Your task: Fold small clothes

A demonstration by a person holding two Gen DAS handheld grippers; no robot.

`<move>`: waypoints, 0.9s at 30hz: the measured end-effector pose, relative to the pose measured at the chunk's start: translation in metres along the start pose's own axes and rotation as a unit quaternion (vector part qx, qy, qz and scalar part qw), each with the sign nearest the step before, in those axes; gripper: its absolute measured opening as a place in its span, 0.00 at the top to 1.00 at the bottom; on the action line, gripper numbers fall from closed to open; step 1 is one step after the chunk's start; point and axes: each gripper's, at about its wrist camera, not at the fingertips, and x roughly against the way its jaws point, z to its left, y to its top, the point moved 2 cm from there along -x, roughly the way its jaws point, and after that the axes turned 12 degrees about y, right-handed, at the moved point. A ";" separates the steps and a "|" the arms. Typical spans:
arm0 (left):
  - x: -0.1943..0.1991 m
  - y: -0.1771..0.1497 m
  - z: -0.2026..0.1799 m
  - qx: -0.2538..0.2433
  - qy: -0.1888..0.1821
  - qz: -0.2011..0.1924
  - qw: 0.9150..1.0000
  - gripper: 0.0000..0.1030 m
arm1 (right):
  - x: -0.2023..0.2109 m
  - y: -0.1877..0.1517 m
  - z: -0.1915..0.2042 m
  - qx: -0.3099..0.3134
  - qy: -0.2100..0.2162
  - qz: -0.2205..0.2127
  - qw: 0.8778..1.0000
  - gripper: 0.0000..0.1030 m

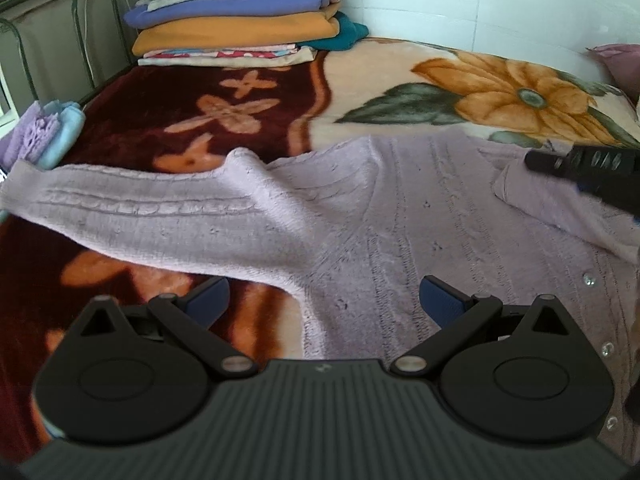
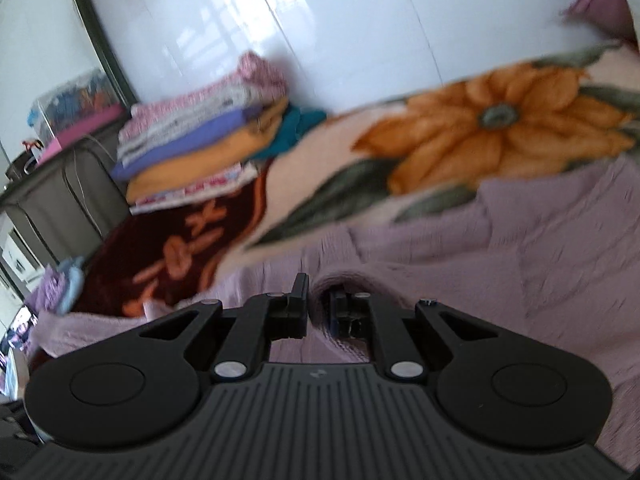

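A lilac knitted cardigan [image 1: 400,216] lies spread on the bed, one sleeve [image 1: 140,208] stretched out to the left, small buttons down its right side. My left gripper [image 1: 322,300] is open and empty, low over the cardigan's near edge by the armpit. My right gripper [image 2: 319,304] is shut on a fold of the cardigan [image 2: 520,248]; it also shows in the left wrist view [image 1: 580,164] at the right, lifting a piece of the knit. The right wrist view is blurred.
A floral fleece blanket [image 1: 400,80] covers the bed. A stack of folded clothes [image 1: 240,12] stands at the far left corner by the white wall. A lilac and blue folded pile [image 1: 48,132] sits at the left edge beside the metal bed rail [image 1: 24,48].
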 end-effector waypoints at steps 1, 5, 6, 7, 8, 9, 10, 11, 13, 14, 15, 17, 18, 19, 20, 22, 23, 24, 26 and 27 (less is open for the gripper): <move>-0.001 0.000 0.001 0.001 0.000 0.001 1.000 0.00 | -0.005 -0.005 -0.002 -0.004 0.004 0.008 1.000 0.88; -0.001 0.000 0.001 0.001 -0.001 0.000 1.000 0.00 | -0.014 -0.016 -0.007 -0.032 0.030 0.036 0.998 0.54; 0.000 0.001 0.000 0.001 -0.003 -0.002 1.000 0.00 | -0.013 -0.018 -0.007 -0.037 0.038 0.042 0.998 0.42; 0.002 0.002 -0.001 -0.001 -0.005 -0.005 1.000 0.00 | -0.010 -0.018 -0.007 -0.038 0.045 0.042 0.997 0.36; 0.003 0.003 -0.002 -0.004 -0.007 -0.008 1.000 0.00 | -0.008 -0.019 -0.006 -0.034 0.049 0.043 0.997 0.34; 0.005 0.005 -0.004 -0.006 -0.009 -0.011 1.000 0.00 | -0.002 -0.019 -0.005 -0.028 0.053 0.042 0.997 0.34; 0.006 0.007 -0.007 -0.009 -0.011 -0.016 1.000 0.00 | 0.005 -0.019 -0.004 -0.022 0.057 0.043 0.997 0.33; 0.008 0.008 -0.010 -0.012 -0.014 -0.019 1.000 0.00 | 0.013 -0.019 -0.004 -0.019 0.061 0.042 0.997 0.33; 0.011 0.012 -0.017 -0.018 -0.022 -0.026 0.999 0.00 | 0.031 -0.018 -0.007 -0.020 0.066 0.040 0.997 0.32; 0.012 0.014 -0.020 -0.021 -0.025 -0.029 0.999 0.00 | 0.041 -0.017 -0.010 -0.023 0.066 0.037 0.997 0.32; 0.014 0.016 -0.025 -0.025 -0.030 -0.033 0.999 0.00 | 0.051 -0.016 -0.013 -0.024 0.063 0.031 0.997 0.32; 0.018 0.020 -0.035 -0.035 -0.039 -0.042 0.998 0.00 | 0.071 -0.013 -0.024 -0.027 0.051 0.020 0.998 0.31; 0.021 0.022 -0.042 -0.041 -0.045 -0.047 0.997 0.00 | 0.081 -0.011 -0.031 -0.030 0.042 0.013 0.999 0.31; 0.022 0.024 -0.049 -0.047 -0.051 -0.051 0.996 0.00 | 0.090 -0.009 -0.039 -0.034 0.032 0.006 0.999 0.31; 0.024 0.026 -0.056 -0.053 -0.058 -0.056 0.995 0.00 | 0.097 -0.007 -0.047 -0.036 0.021 0.001 0.999 0.31; 0.027 0.028 -0.069 -0.065 -0.069 -0.063 0.994 0.00 | 0.111 -0.004 -0.064 -0.037 -0.013 -0.010 0.999 0.31; 0.028 0.030 -0.078 -0.071 -0.075 -0.066 0.992 0.00 | 0.118 -0.002 -0.073 -0.038 -0.032 -0.014 0.999 0.31; 0.029 0.030 -0.086 -0.078 -0.081 -0.070 0.991 0.00 | 0.124 -0.002 -0.082 -0.042 -0.051 -0.019 0.998 0.31; 0.029 0.031 -0.102 -0.093 -0.093 -0.076 0.988 0.00 | 0.135 -0.002 -0.098 -0.048 -0.076 -0.023 0.996 0.31; 0.029 0.030 -0.112 -0.102 -0.099 -0.078 0.987 0.00 | 0.139 -0.004 -0.104 -0.050 -0.086 -0.023 0.995 0.31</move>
